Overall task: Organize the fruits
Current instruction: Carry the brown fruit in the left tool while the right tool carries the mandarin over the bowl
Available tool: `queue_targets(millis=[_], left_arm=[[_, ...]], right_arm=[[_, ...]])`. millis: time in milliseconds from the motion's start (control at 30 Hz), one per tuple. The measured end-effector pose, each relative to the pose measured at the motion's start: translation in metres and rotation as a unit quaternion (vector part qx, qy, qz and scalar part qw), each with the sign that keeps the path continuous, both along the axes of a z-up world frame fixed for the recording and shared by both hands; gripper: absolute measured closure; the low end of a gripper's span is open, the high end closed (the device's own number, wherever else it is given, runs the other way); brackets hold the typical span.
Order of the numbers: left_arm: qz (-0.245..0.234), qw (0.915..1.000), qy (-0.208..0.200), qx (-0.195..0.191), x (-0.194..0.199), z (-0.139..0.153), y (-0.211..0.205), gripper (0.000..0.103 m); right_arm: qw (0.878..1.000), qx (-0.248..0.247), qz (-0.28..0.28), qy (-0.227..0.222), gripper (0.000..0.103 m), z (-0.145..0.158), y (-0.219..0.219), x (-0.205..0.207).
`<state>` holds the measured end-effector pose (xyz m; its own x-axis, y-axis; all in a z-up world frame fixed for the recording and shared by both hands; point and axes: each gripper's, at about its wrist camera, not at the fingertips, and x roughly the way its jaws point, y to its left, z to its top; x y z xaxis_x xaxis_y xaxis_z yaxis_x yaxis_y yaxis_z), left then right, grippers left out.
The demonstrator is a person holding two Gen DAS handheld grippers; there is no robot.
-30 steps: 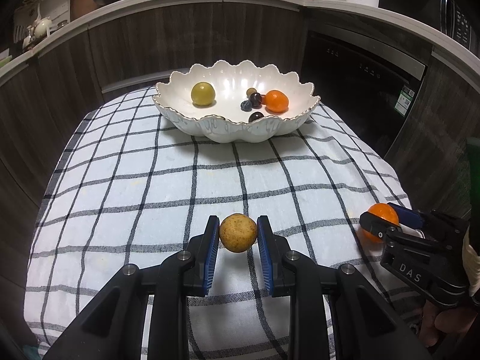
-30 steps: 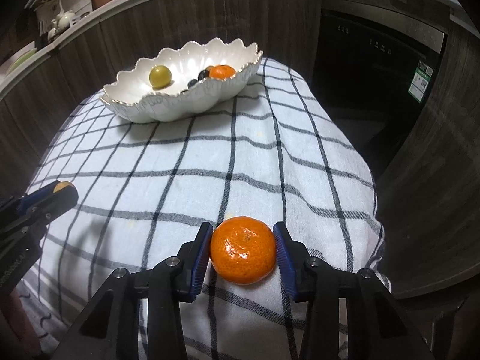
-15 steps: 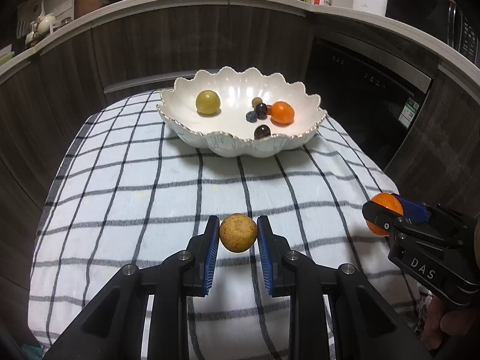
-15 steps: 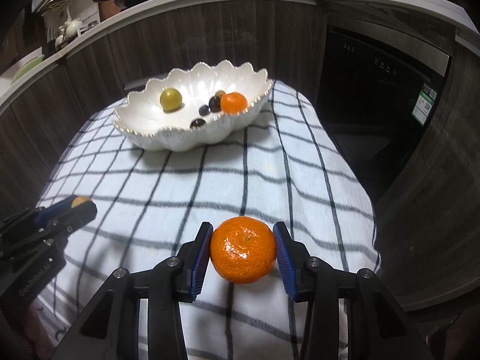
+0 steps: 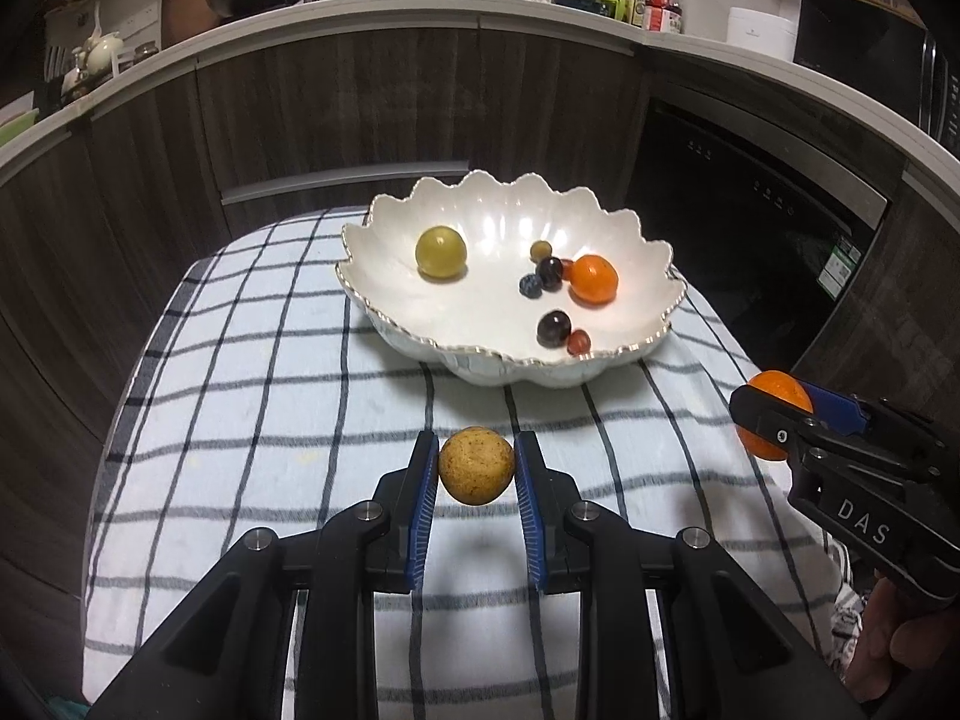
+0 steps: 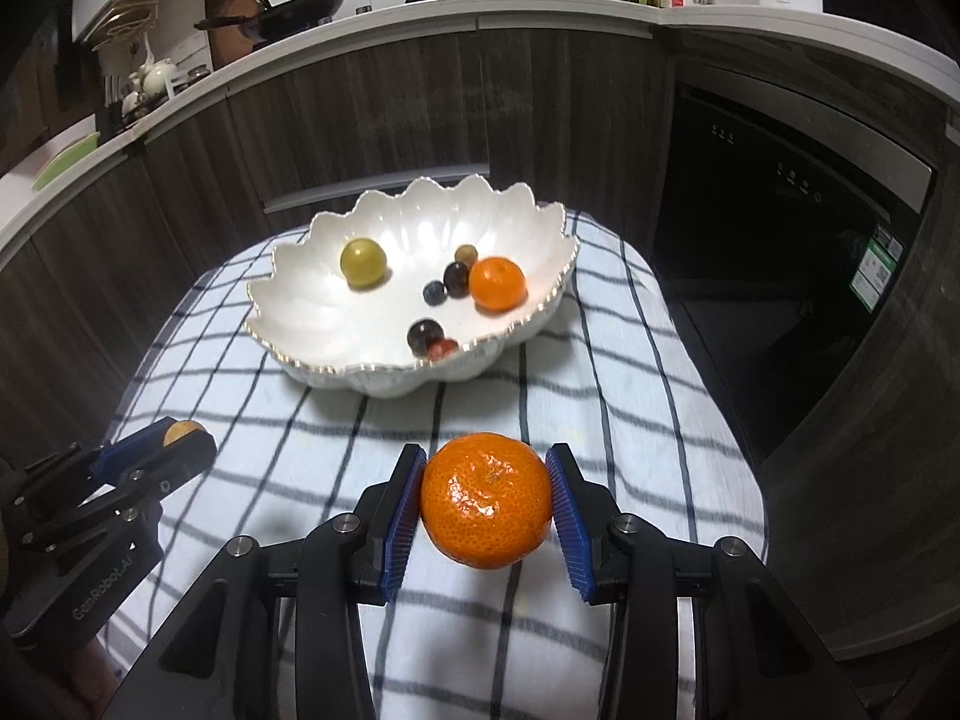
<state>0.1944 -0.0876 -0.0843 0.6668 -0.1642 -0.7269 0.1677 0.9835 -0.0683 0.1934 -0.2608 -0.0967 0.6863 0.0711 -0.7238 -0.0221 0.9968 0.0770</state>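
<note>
Both tongs have lifted their fruit higher off the checked cloth (image 5: 252,420) since a second ago, and the bowl now sits lower and fuller in each view. Left tongs (image 5: 475,468) are clamped narrowly on a small brown speckled fruit (image 5: 476,465); right tongs (image 6: 489,498) are closed on a mandarin (image 6: 486,499), the pads pressing both its sides. Each piece hangs above the near part of the counter, well short of the scalloped white bowl (image 5: 420,342) that stands toward the far edge.

Already in the bowl: a yellow-green fruit (image 5: 441,253), another mandarin (image 5: 593,279) and several small dark and reddish berries (image 5: 553,327). No loose fruit shows on the cloth in either view, so these two pieces look like the last ones. What remains, by my reading, is carrying both over the rim and letting go
</note>
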Motion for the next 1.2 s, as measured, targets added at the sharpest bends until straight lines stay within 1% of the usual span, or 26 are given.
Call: queue_targets(millis=[400,700,1033,1200], left_arm=[[0.022,0.9995,-0.018,-0.010,0.038,0.014,0.011,0.077],[0.038,0.9988,-0.029,-0.011,0.074,0.023,0.021,0.077],[0.049,0.9982,-0.033,-0.007,0.114,0.020,0.024,0.077],[0.045,0.9987,-0.021,-0.007,0.131,0.012,0.022,0.077]], right_arm=[[1.000,0.000,0.014,-0.022,0.060,0.022,0.007,0.039],[0.999,0.004,0.030,-0.037,0.060,0.030,0.021,0.072],[0.998,-0.001,0.042,-0.047,0.060,0.032,0.030,0.102],[0.998,-0.002,0.039,-0.044,0.060,0.028,0.030,0.117]])
